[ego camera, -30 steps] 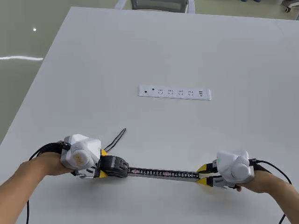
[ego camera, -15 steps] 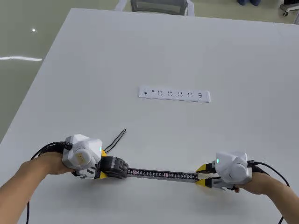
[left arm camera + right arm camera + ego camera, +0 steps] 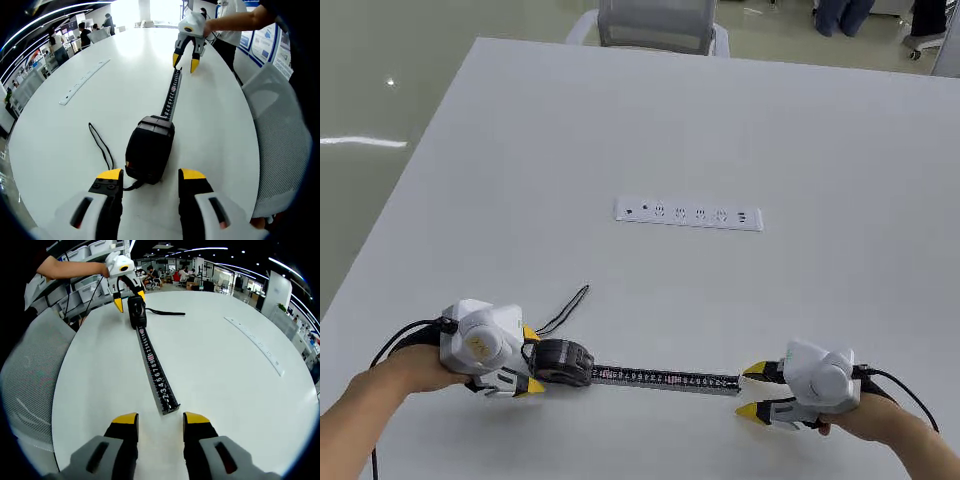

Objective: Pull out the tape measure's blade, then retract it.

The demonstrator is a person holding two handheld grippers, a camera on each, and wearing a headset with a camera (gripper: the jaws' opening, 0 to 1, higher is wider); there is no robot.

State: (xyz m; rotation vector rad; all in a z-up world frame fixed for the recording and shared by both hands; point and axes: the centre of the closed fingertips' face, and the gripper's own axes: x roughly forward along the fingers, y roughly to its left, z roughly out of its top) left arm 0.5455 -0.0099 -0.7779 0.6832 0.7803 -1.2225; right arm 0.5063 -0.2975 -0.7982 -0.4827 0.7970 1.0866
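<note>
on the table (image 3: 620, 130): tape measure case (image 3: 563, 362) just ahead of the left gripper (image 3: 532, 360), blade (image 3: 665, 378) out, long axis running rightward to the right gripper (image 3: 752, 392). both pairs of jaws spread, gripping nothing. from the right gripper view, blade tip (image 3: 170, 407) centred ahead, touching neither jaw; from the head view, that gap hard to judge. for retracting, left gripper nearer the case.

- In the head view, the rear end of the tape measure's case (image 3: 563, 362) sat hidden behind my left fingers (image 3: 532, 386).
- The blade (image 3: 665, 379) had numerals too small to read there.
- The top edge cut off the chair (image 3: 658, 24).
- My forearms (image 3: 360, 420) ran off the bottom edge.
- The markings on the power strip (image 3: 688, 213) were too small to tell.
</note>
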